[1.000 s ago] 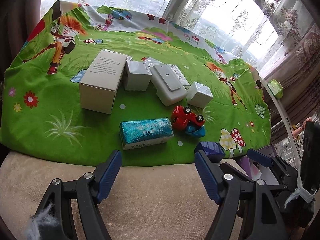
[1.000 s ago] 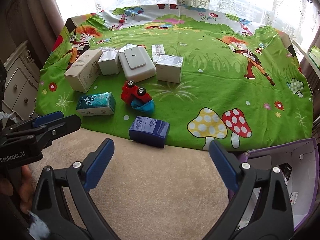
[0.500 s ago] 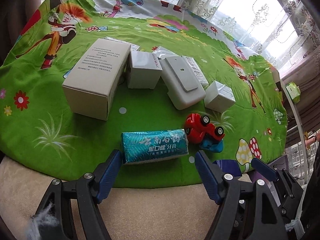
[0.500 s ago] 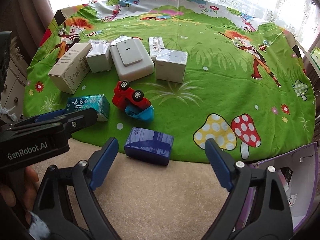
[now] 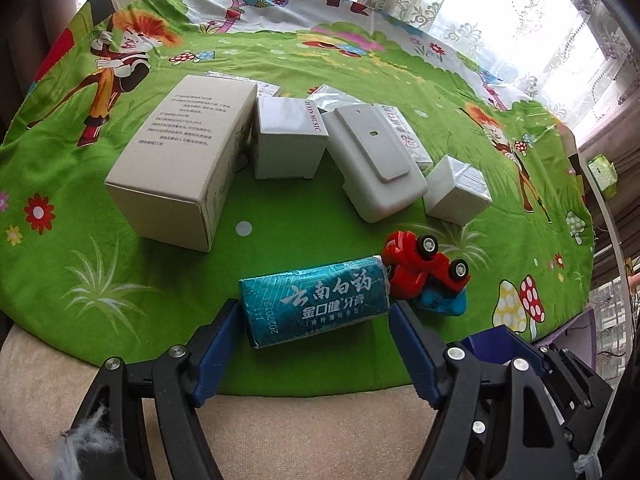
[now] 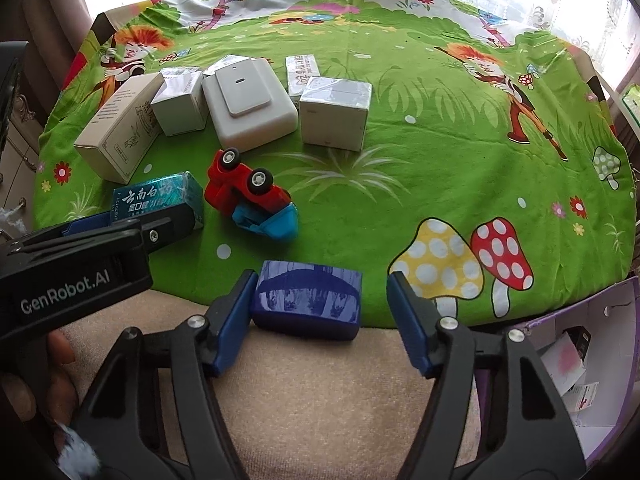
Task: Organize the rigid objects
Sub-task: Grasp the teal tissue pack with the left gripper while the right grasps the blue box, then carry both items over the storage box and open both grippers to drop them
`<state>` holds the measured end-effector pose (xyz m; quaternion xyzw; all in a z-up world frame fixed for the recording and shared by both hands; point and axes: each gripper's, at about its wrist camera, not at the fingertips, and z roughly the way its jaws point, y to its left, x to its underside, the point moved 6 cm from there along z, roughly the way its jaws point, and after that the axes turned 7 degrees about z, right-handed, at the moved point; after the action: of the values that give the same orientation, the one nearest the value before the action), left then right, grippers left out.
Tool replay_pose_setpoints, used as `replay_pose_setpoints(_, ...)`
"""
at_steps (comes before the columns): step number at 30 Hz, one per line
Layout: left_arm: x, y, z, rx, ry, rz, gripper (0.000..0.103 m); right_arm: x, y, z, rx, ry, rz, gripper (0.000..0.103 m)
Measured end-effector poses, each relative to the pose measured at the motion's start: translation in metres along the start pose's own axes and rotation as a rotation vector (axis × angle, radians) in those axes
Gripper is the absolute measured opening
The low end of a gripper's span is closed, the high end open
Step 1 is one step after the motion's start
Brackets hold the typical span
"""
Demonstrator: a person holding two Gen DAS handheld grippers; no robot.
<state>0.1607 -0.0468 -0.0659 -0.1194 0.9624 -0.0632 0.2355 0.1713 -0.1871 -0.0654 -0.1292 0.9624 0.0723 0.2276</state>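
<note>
Green cartoon-print cloth over beige cushion. Glossy dark-blue box at cloth's near edge, between my right gripper jaws, closing, far pad not touching. Risk: box skids off edge. Teal toothpaste carton between wide-open left gripper jaws; overturned red toy car alongside may get knocked.

Left gripper fingers spread wide, angled downward; right gripper fingers closing.

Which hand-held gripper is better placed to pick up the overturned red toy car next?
Neither is free right away: the left hand-held gripper straddles the teal toothpaste box and the right hand-held gripper is closing around the dark blue box. Once free, probably left: the red toy car lies beside its box.
</note>
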Motion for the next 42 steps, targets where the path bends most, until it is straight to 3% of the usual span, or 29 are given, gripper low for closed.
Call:
replay_pose_setpoints(11,0.008,0.000,-0.023,0.013,-0.071,-0.022,0.075,0.001,-0.003,-0.014,-0.009,-0.051,0.016,0.054)
replay_pose_setpoints(21,0.016,-0.028,-0.043,0.056,-0.112,0.034,0.075,0.005,-0.015,-0.038,-0.006,-0.110,0.035,0.054)
replay_pose_setpoints(42,0.039,-0.136,-0.064,0.186,-0.149,0.291,0.075,0.042,-0.107,-0.091,0.070,-0.178,0.165,0.054)
